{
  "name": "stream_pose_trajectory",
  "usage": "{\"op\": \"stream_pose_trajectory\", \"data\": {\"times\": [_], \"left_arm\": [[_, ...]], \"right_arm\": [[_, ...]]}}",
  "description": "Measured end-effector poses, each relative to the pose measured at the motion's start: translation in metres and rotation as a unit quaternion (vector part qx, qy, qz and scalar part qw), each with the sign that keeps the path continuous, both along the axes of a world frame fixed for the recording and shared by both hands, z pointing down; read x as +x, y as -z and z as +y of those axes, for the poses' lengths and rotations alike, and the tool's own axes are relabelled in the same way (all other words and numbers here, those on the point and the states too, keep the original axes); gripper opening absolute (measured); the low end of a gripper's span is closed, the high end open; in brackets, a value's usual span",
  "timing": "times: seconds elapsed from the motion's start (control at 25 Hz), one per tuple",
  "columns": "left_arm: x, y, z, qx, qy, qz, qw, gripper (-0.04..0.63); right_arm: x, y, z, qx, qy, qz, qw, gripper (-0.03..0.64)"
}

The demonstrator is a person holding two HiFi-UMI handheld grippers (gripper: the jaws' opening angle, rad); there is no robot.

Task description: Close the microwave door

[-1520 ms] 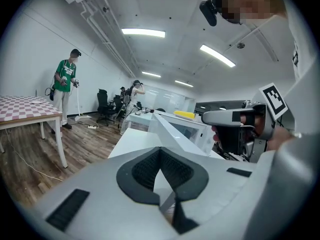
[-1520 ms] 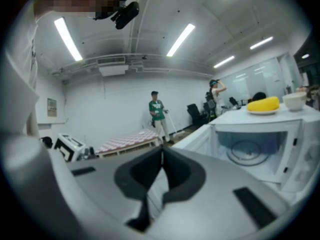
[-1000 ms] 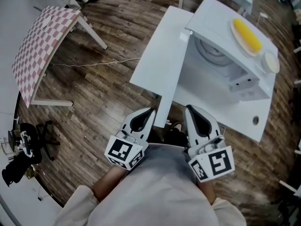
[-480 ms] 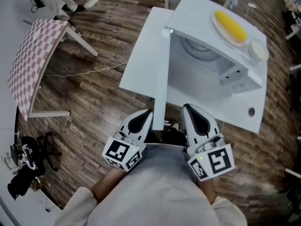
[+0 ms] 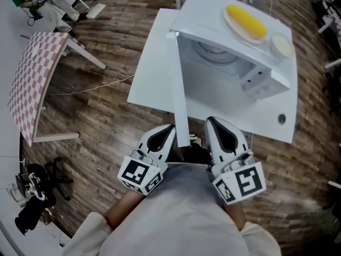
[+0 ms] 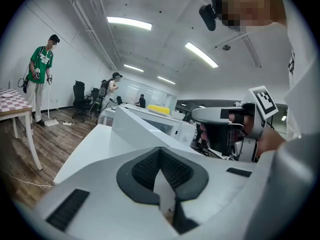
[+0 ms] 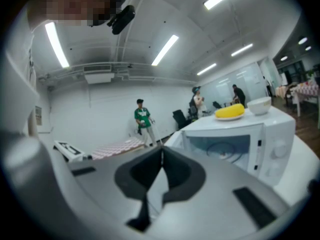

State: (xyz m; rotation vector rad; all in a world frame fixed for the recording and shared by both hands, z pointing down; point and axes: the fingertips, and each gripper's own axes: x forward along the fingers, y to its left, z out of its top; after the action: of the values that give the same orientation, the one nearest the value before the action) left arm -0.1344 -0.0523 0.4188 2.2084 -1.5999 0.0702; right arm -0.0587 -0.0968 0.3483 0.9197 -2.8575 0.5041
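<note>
Low against the person's grey-clad body, from the head view: left gripper (image 5: 170, 128) and right gripper (image 5: 210, 121) side by side, fingertips aimed forward, a cube of square markers at the rear of each. Fingers of both closed tip to tip, gripping nothing. Same reading from each gripper's own view: left gripper (image 6: 160, 152) and right gripper (image 7: 161, 152) with dark pads meeting at a point, only a thin wedge of gap beneath.

Just ahead of the fingers, on a white table (image 5: 152, 76): white microwave (image 5: 205, 15), open cavity facing the person, round turntable (image 5: 216, 52) inside. Standing wide open, the microwave door (image 5: 179, 100), seen edge-on as a long white slab, hinged at the cavity's left side and reaching back toward the person. Free end between the two pairs of fingertips, closer to the left pair, seemingly clear of both.

Beyond the fingers, on the microwave's top: plate (image 5: 231, 21) bearing a yellow corn cob (image 5: 246, 21), small white bowl (image 5: 281, 45) just beside it to the right. From the right gripper view, the same microwave (image 7: 240, 144) ahead and right of the fingertips, corn cob (image 7: 230, 112) and bowl (image 7: 259, 105) on top.

Well off to the left of the left fingers: pink-and-white checked table (image 5: 32, 73) on dark wood floor (image 5: 106, 116). Far beyond the fingertips in both gripper views, a person in a green shirt (image 6: 42, 66), standing.
</note>
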Motion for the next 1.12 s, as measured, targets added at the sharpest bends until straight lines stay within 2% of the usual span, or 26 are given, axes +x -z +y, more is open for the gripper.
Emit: {"op": "stream_pose_trajectory", "data": {"times": [0.44,1.12], "left_arm": [[0.035,0.001,-0.017,0.002,-0.034,0.006,0.9994,0.017],[0.078,0.008,-0.041,0.015,-0.081,0.006,0.9966,0.017]], "right_arm": [[0.028,0.002,-0.004,0.007,-0.027,0.017,0.999,0.023],[0.064,0.000,-0.013,0.006,-0.064,0.014,0.998,0.023]]}}
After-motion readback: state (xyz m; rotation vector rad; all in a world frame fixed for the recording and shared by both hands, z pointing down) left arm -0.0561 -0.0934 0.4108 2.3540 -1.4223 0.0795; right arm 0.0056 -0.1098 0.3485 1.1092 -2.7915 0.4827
